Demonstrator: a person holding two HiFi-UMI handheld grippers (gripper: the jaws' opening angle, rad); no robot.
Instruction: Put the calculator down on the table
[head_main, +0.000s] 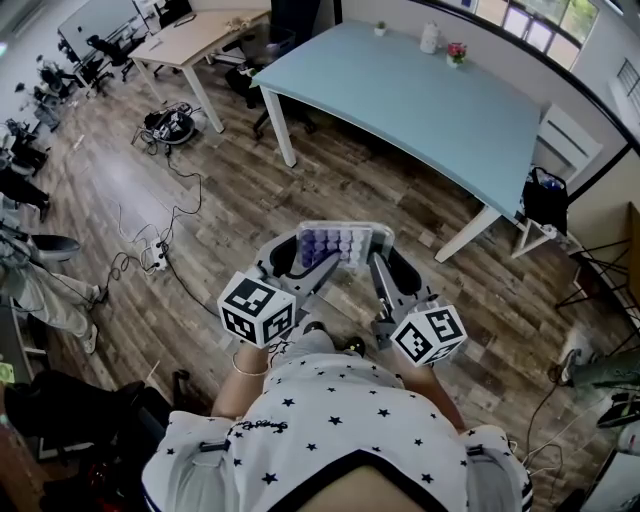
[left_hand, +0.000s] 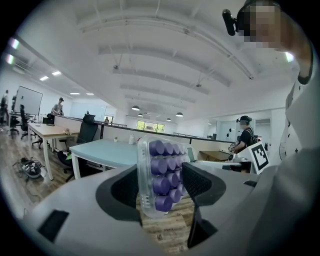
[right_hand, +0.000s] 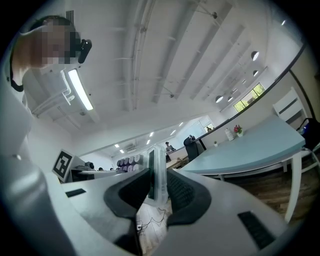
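Note:
The calculator (head_main: 343, 243), clear plastic with round purple keys, hangs over the wooden floor, held between both grippers in front of my body. My left gripper (head_main: 308, 262) grips its left part. In the left gripper view the calculator (left_hand: 161, 175) stands between the jaws with its keys turned toward the right jaw, and the left gripper (left_hand: 161, 192) is shut on it. My right gripper (head_main: 374, 260) clamps the right edge. The right gripper view shows the calculator (right_hand: 157, 172) edge-on, with the right gripper (right_hand: 158, 192) shut on it. The light blue table (head_main: 420, 100) lies ahead, some way off.
On the table's far end stand a white jug (head_main: 430, 38) and a small flower pot (head_main: 457, 52). A wooden desk (head_main: 190, 40) and office chairs are at the back left. Cables (head_main: 165, 125) lie on the floor. A black bag (head_main: 545, 195) sits by the table's right leg.

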